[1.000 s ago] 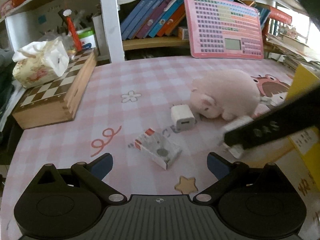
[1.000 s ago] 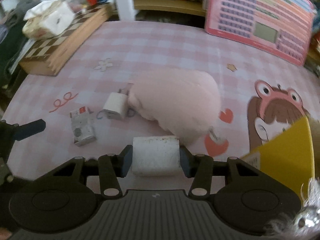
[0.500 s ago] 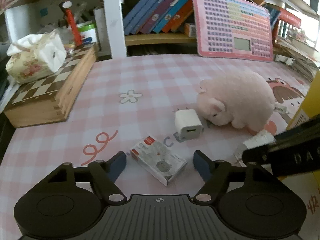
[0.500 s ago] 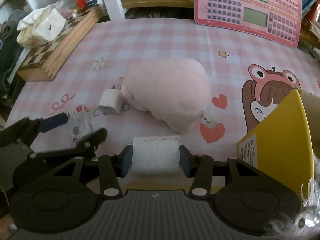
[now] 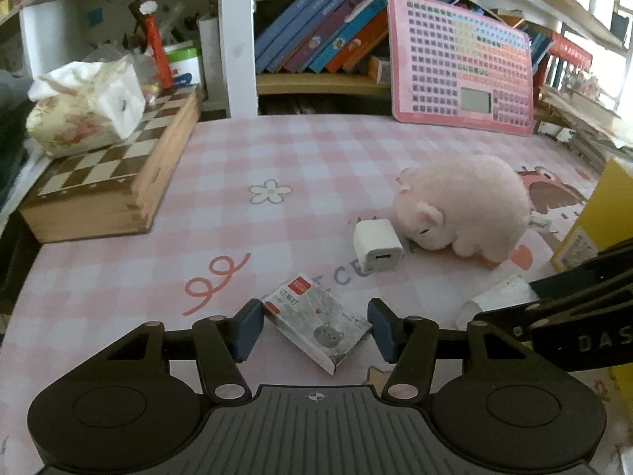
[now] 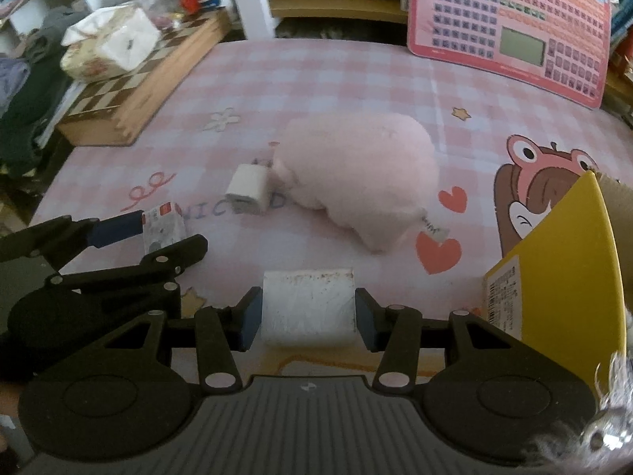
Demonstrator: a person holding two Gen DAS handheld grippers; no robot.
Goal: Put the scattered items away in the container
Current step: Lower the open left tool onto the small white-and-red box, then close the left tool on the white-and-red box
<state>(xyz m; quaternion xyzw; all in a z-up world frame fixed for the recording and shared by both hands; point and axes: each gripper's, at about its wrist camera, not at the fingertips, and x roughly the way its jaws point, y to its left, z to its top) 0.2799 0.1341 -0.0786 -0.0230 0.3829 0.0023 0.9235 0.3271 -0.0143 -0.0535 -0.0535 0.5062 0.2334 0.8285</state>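
Nearest in the left wrist view, the left gripper [image 5: 315, 329] is sitting lower over the bench [image 5: 300, 158] than a second ago, and its jaws have just been closing around the staple box [image 5: 316, 318]; the box is lying flat on the bench between the blue pads [image 5: 247, 328], which are standing right at its corners, though a firm pinch cannot be told. A second ago the jaws were spread wide, with the box lying clear ahead of them.

The right gripper [image 6: 308, 318] is clamping a white roll [image 6: 308, 306] between its pads, as it was a second ago, and holding it just above the bench.

To the right, one yellow container [image 6: 554, 277] is standing at the bench edge; its inside is hidden.

Further out, one white charger [image 5: 378, 245] is lying just beside one pink plush pig [image 5: 463, 209], close enough to touch its snout.

Beyond, on the left, one chessboard box [image 5: 110, 182] is carrying one tissue pack [image 5: 83, 111]. At the back, one pink keyboard toy [image 5: 461, 63] is leaning against the shelf, where a row of books [image 5: 316, 47] is slanting.
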